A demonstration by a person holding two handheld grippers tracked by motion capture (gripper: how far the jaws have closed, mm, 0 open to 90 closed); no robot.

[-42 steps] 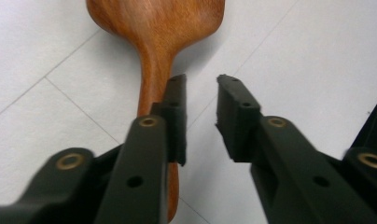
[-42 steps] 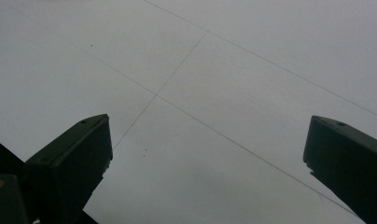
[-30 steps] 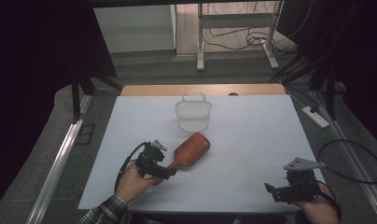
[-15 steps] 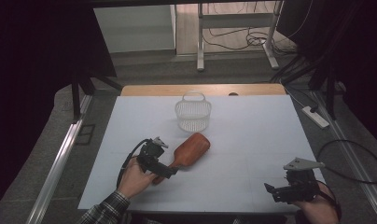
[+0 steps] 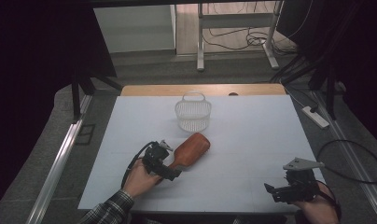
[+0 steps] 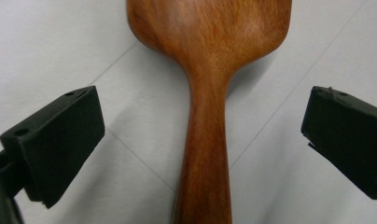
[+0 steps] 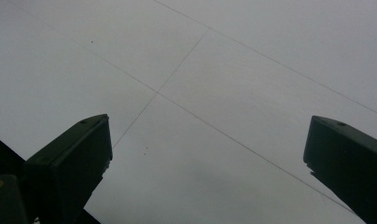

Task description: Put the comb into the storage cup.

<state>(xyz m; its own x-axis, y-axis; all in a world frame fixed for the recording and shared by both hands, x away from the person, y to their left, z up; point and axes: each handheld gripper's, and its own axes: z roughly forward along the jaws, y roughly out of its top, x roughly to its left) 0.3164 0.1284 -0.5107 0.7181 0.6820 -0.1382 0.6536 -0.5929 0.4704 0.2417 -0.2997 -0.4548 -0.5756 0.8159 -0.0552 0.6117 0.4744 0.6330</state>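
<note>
A brown wooden brush point(image 5: 192, 148) lies on the white table point(image 5: 252, 135), head toward the back right and handle toward my left gripper point(image 5: 171, 161). In the left gripper view the handle point(image 6: 206, 154) runs up the middle between the two black jaws of the left gripper point(image 6: 203, 116). The jaws stand wide on either side without touching it. They have just been opening, with the handle between them. My right gripper point(image 5: 272, 192) rests at the near right of the table. Its jaws point(image 7: 207, 140) are open over bare tabletop.
A white mesh basket point(image 5: 192, 114) with a handle stands upright behind the brush, near the table's back edge. A wooden strip point(image 5: 200, 89) borders the far edge. Cables and a power strip point(image 5: 316, 116) lie on the floor to the right.
The left hand has shifted slightly at the brush handle. The brush, the basket and the right gripper lie where they were.
</note>
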